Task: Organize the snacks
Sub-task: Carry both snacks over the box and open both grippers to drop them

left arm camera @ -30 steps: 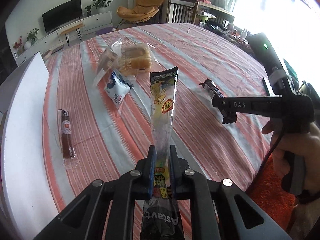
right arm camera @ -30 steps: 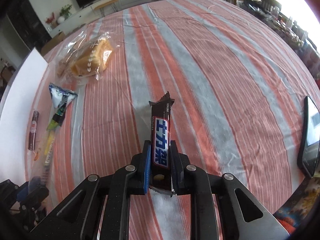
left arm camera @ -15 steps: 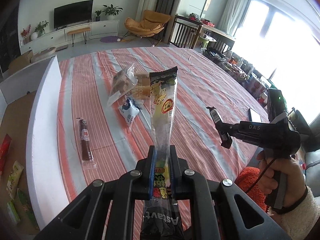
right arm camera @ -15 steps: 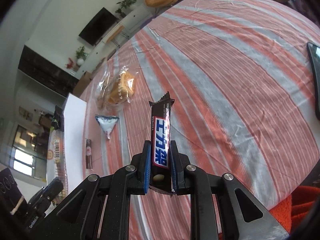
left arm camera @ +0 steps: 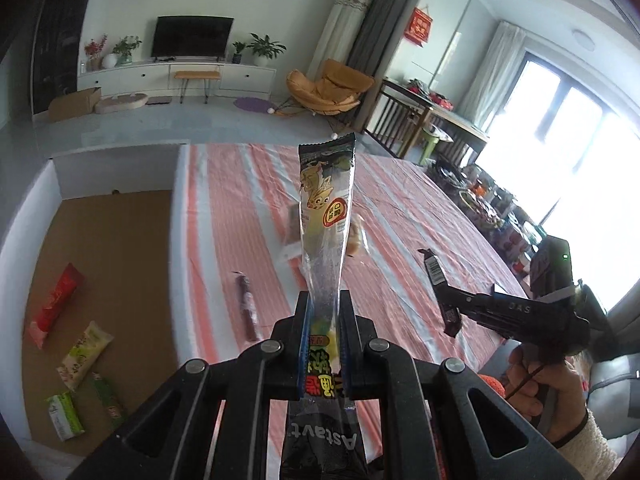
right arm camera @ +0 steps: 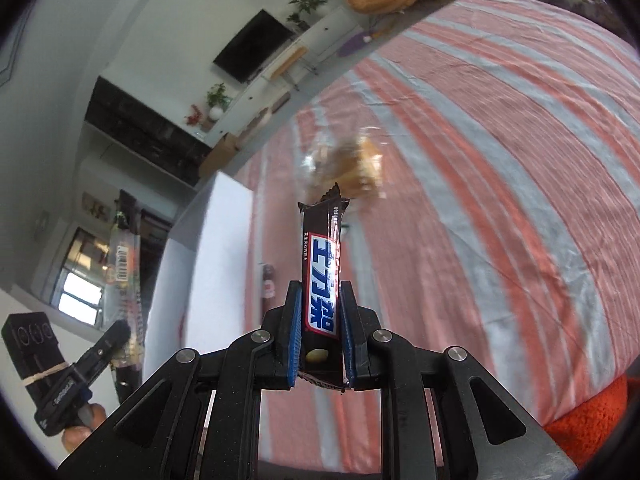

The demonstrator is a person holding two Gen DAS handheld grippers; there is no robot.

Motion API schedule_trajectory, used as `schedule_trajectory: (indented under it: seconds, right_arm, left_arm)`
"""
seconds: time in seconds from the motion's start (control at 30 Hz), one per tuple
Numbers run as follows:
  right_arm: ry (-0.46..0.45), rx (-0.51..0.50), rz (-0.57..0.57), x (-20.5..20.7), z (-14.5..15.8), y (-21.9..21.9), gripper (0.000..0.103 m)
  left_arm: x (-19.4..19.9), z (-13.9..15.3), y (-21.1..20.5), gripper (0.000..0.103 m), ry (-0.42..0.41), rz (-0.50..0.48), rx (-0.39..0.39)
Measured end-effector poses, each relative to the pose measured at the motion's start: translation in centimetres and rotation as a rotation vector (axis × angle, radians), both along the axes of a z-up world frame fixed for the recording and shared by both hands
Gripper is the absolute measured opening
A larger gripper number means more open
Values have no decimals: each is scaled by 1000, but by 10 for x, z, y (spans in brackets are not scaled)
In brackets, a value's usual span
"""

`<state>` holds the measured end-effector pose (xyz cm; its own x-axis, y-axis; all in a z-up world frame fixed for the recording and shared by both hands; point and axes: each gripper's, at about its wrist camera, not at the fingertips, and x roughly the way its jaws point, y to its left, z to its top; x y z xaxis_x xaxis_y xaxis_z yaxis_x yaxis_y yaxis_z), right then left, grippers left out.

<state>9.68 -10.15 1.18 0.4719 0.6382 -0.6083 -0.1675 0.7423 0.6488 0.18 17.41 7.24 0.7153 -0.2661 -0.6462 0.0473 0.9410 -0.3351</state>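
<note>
My left gripper (left arm camera: 324, 300) is shut on a long clear snack tube (left arm camera: 326, 204) with a yellow cartoon print, held upright above the striped table (left arm camera: 404, 208). My right gripper (right arm camera: 320, 292) is shut on a dark brown chocolate bar (right arm camera: 322, 256) with blue and white lettering, also lifted off the table. In the left wrist view the right gripper (left arm camera: 450, 304) shows at right with the bar (left arm camera: 434, 272). In the right wrist view the left gripper (right arm camera: 120, 332) and the tube (right arm camera: 124, 264) appear at far left. A white-walled box (left arm camera: 176, 240) with a brown floor stands left of the table.
Inside the box lie a red packet (left arm camera: 56, 300), a pale yellow packet (left arm camera: 84, 354) and green packets (left arm camera: 64, 416). On the table remain a dark sausage stick (left arm camera: 248, 308) and a bagged bread (right arm camera: 356, 164). A person's hand (left arm camera: 548, 384) grips the right handle.
Both grippers have risen with their snacks and tilted up. The left one swung left, so the open box and its packets came into view. The table has dropped lower in both views.
</note>
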Motion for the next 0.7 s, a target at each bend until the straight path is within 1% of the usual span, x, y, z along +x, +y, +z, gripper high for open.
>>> schedule_trajectory:
  seconds: [0.1,0.17,0.23,0.33,0.43,0.47,0.53,0.57,0.6,0.63,0.67,0.7]
  right_arm:
    - [-50,27,122,-1,32,60,18]
    - [-73,46,213,-3,49,104,18]
    - [-84,50,302,-6,58,148,18]
    - [-101,17,403,-12,61,208,18]
    - [-94,-13,480,-17,49,253,18]
    - [-86,-32,506,-18,43,264,22]
    - [-68,-77,531,-20,33,277,33]
    - [-71,-84,532,-20,30,275,51]
    - [-89,-93,519,-20,28,270,62]
    - [-113,-119,496,-21,25,265,63]
    - [-135,-157,473,-20,23,258,64]
    - [-156,-196,448,-19,22,248,64]
  left_arm:
    - [-11,4,47,11,2,111,43]
    - [-19,-2,83,11,28,197,60]
    - [-28,-10,116,11,54,279,83]
    - [-42,-31,155,11,106,391,137]
    - [-52,-56,182,12,169,467,161]
    - [-53,-66,187,15,202,494,182]
    - [-54,-83,194,32,258,539,218]
    - [-55,-89,195,58,271,557,221]
    - [-56,-92,194,81,266,566,217]
    - [-57,-92,189,87,245,569,216]
    - [-57,-91,185,89,224,568,219]
    - [-54,-91,179,89,212,560,221]
